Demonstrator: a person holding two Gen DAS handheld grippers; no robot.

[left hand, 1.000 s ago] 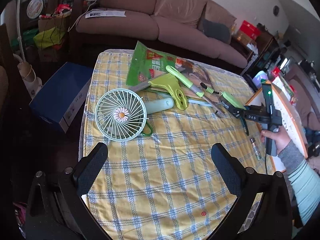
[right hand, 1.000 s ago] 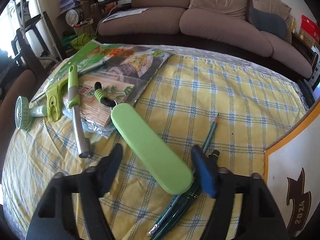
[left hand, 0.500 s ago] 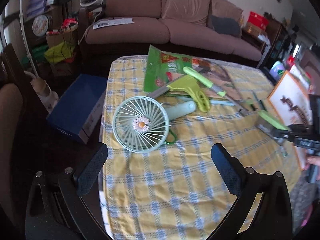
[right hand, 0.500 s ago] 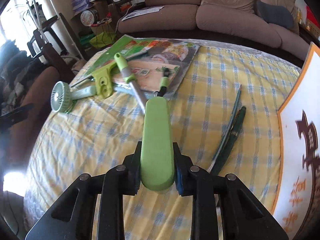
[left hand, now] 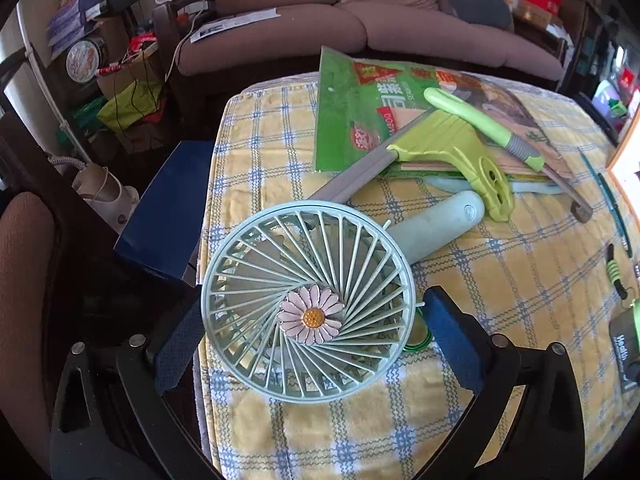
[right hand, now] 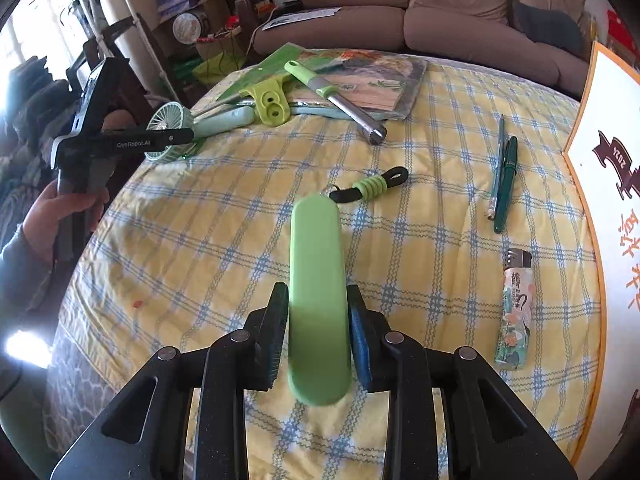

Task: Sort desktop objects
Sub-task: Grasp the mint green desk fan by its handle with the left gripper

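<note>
- The right tongs (right hand: 317,334) are seen at the lower centre of the right wrist frame, pinched on a green case (right hand: 318,296) that points up the frame, lifted over the tabletop (right hand: 224,240).
- A black cord with a green coil (right hand: 370,188) is attached at the case's far end and lies on the yellow checked cloth.
- The left tongs (left hand: 310,344) are spread at the bottom of the left wrist frame, with the round head of a fan (left hand: 308,312) between the two blue pads; whether the pads touch it cannot be told.
- The fan's handle is directed to the upper right, toward a green tool (left hand: 472,160) lying partly on a green packet (left hand: 360,96).
- A green-handled metal rod (right hand: 336,96) is laid across the packet at the upper centre of the right wrist frame.
- A pen (right hand: 506,184) and a pencil (right hand: 496,168) are lying side by side at the right, with a lighter (right hand: 514,308) below them, near a white board (right hand: 604,184) with an orange edge.
- A sofa (left hand: 360,20) is seen beyond the tabletop.
</note>
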